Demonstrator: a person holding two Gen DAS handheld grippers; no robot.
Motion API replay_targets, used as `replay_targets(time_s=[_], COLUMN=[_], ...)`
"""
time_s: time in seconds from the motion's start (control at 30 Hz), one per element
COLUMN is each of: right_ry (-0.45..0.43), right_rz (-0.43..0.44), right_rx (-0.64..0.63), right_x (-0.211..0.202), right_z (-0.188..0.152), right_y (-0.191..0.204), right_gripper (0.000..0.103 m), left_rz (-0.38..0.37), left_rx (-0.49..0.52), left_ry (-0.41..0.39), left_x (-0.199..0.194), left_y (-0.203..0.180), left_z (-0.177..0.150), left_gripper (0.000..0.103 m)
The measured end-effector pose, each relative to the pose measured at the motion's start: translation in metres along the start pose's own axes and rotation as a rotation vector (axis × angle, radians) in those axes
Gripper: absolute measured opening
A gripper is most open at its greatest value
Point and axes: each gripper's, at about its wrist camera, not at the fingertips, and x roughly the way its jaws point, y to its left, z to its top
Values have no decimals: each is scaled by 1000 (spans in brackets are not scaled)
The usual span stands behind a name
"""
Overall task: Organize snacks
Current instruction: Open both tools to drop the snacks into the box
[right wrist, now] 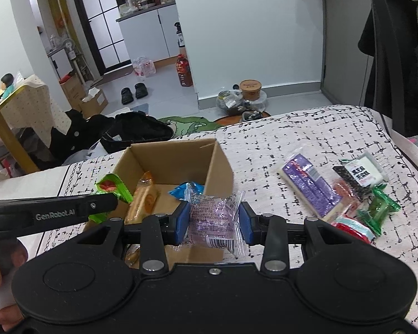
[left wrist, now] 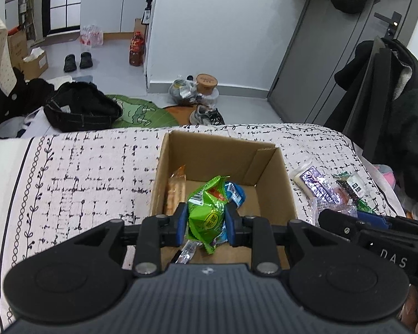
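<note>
An open cardboard box (left wrist: 273,172) (right wrist: 220,164) stands on a patterned cloth. Inside lie an orange snack bar (left wrist: 175,192) (right wrist: 145,197) and a blue packet (left wrist: 235,192) (right wrist: 185,190). My left gripper (left wrist: 206,222) is shut on a green snack packet (left wrist: 206,211) and holds it above the box; the packet also shows in the right wrist view (right wrist: 111,188). My right gripper (right wrist: 213,221) is shut on a clear purple snack packet (right wrist: 214,220) over the box's near right corner. Loose snacks lie right of the box, among them a purple pack (left wrist: 315,183) (right wrist: 309,186).
A white-and-black pack (right wrist: 362,172), green packets (right wrist: 379,206) and a red one (right wrist: 351,228) lie in the pile at right. The cloth (left wrist: 83,167) runs wide to the box's left. Beyond the far edge are a black bag (left wrist: 80,108), shoes and a coat-hung chair (left wrist: 390,97).
</note>
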Motion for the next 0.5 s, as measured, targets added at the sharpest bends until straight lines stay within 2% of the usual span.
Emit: replay_targets(time_s=[0.33,0.5], right_ry=[4,14], right_rz=[30,91], right_rx=[-14,-39], right_x=[4,2], right_z=[1,2], right_y=[15,24], right_gripper=[38,41], left_rz=[11,20], left_rx=[-26,-22], left_ry=[-2,-1], left_x=[-5,-7], left_y=[7,7], left_z=[2,2], left_gripper=[33,42])
